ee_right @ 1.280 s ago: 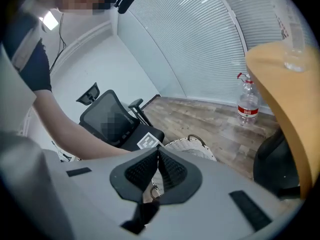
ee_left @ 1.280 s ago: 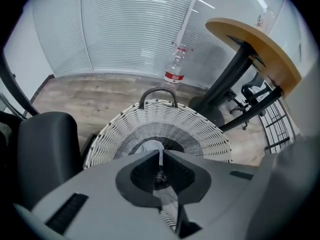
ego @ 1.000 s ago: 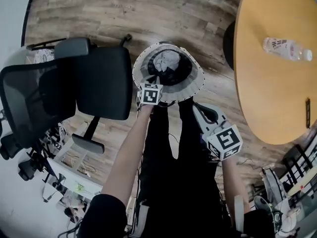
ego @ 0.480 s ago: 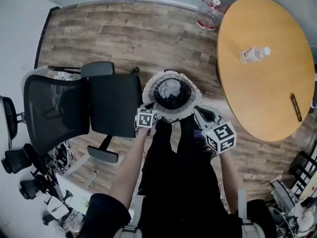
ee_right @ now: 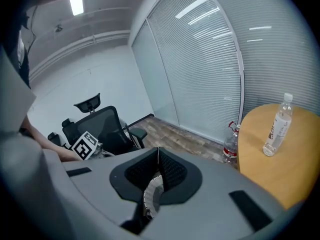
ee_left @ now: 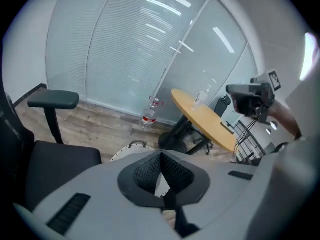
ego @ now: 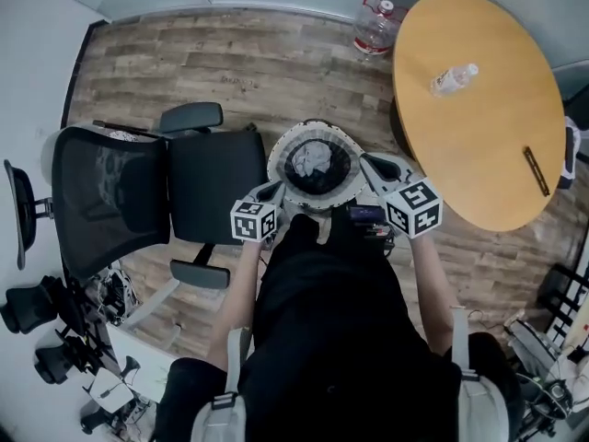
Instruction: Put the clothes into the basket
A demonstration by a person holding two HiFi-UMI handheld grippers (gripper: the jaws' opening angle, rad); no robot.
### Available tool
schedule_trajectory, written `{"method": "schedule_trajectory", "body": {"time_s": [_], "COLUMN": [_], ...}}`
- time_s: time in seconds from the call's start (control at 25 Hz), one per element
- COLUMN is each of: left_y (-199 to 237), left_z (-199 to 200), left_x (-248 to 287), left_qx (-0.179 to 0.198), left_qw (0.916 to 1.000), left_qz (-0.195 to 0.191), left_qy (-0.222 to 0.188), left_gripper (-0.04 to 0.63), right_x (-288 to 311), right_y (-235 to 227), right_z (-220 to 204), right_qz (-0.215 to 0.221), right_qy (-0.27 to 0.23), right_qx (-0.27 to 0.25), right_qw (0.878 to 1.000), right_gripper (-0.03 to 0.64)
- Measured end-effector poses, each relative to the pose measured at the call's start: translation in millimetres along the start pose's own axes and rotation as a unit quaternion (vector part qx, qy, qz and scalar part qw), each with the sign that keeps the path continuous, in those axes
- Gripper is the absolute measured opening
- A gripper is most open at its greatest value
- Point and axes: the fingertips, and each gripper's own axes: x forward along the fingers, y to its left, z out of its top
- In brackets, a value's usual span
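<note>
Out to the left of the left gripper stands a black office chair with a mesh back and a padded seat (ego: pixel 198 187), its seat edge close beside that gripper. The left gripper (ego: pixel 273 190), grey with a marker cube on its back, is held over the near left rim of a round white basket with a perforated wall (ego: pixel 279 175). Its jaws are pressed together tip to tip with nothing between them, as its own view shows.

Between the two grippers and just beyond their tips, the basket sits on the brown wood-plank floor (ego: pixel 230 63). The clothes — a crumpled heap of grey and black fabric (ego: pixel 313 162) — lie inside it, below the rim.

The right gripper (ego: pixel 370 162) is over the basket's near right rim, angled in toward the left one. Its jaws also meet at the tips and carry nothing, and a slice of the basket wall shows below them in the right gripper view. Neither gripper appears to touch the basket, though that is hard to judge from above.

Beyond the right gripper, a clear plastic water jug with a red cap (ego: pixel 373 28) stands on the floor. To that gripper's right is a round table with a light wooden top (ego: pixel 479 155). On it, well apart from both grippers, stand a small clear plastic bottle (ego: pixel 454 78) and — nearer the far edge — a slim black object (ego: pixel 537 171).
</note>
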Motion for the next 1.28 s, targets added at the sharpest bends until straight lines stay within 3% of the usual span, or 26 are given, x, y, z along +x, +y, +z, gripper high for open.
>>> {"method": "schedule_trajectory", "body": {"time_s": [0.24, 0.52, 0.68, 0.88, 1.28], "left_y": [-26.8, -63.4, -79.8, -88.9, -86.1], "left_z": [65.7, 118.2, 121.9, 117.9, 119.5], "left_x": [-67.8, -132.7, -150.7, -156.1, -164.5], "left_qx": [0.004, 0.015, 0.034, 0.060, 0.058], "left_qw": [0.9930, 0.9736, 0.9662, 0.9639, 0.9616], "left_qz": [-0.061, -0.130, -0.155, -0.162, -0.149], "left_qy": [-0.101, -0.187, -0.204, -0.203, -0.223], "left_gripper": [0.012, 0.012, 0.012, 0.012, 0.012], "right_x": [-5.4, -18.9, -26.4, -29.5, -32.5], "right_y": [32.8, 62.3, 78.9, 98.9, 111.2], "right_z": [30.6, 57.3, 61.8, 67.1, 77.7], "right_qz": [0.000, 0.028, 0.049, 0.069, 0.082], "right_qy": [-0.023, -0.077, -0.100, -0.120, -0.120], "right_qx": [-0.015, 0.003, 0.004, -0.005, -0.031], "right_qw": [1.000, 0.997, 0.994, 0.990, 0.989], "right_gripper": [0.018, 0.018, 0.017, 0.017, 0.017]}}
